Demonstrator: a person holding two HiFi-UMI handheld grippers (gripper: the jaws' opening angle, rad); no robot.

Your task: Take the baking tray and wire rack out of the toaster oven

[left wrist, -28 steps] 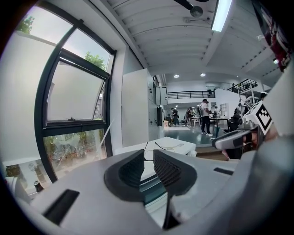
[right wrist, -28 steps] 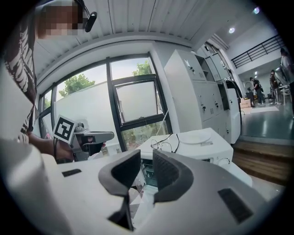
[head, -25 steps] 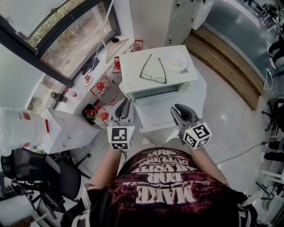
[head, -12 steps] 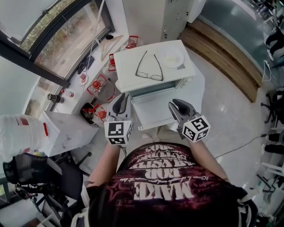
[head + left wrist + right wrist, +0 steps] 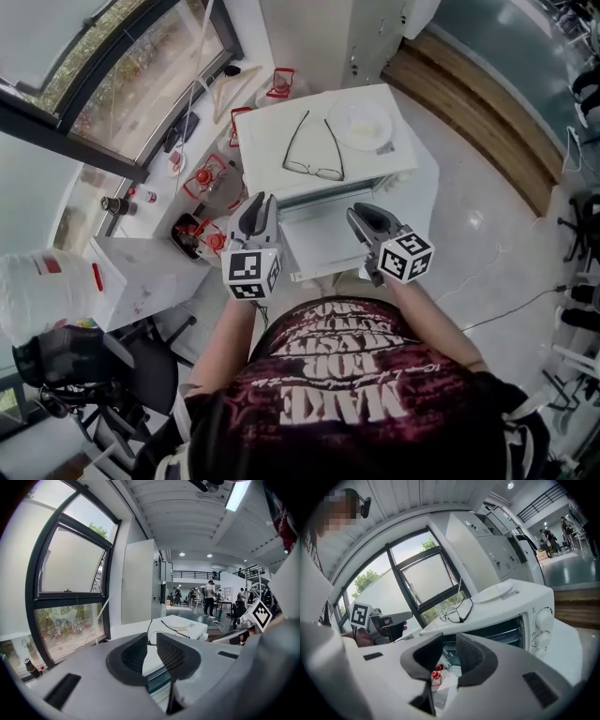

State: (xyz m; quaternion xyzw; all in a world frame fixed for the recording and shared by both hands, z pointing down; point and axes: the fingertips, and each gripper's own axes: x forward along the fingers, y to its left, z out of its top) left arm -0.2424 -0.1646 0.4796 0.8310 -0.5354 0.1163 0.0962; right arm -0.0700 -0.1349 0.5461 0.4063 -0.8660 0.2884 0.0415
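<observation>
The wire rack (image 5: 504,631) sits inside the open toaster oven (image 5: 366,164), at 12 o'clock from both grippers; the baking tray is hard to see. Both are likely thin, stiff, light metal: pinch the front edge. The left gripper (image 5: 258,208) and right gripper (image 5: 362,217) hold nothing, fingers slightly apart

The toaster oven (image 5: 281,131) has its mouth (image 5: 504,631) open toward the person. Its door (image 5: 323,244) is dropped flat in front, so any reach goes in over it. The left gripper (image 5: 258,208) and right gripper (image 5: 361,217) hang at the door's two sides, with open air ahead. Glasses (image 5: 314,145) and a plate (image 5: 361,122) sit on the roof. Red clutter (image 5: 211,178) crowds the left, and there is bare worktop (image 5: 417,202) on the right.
</observation>
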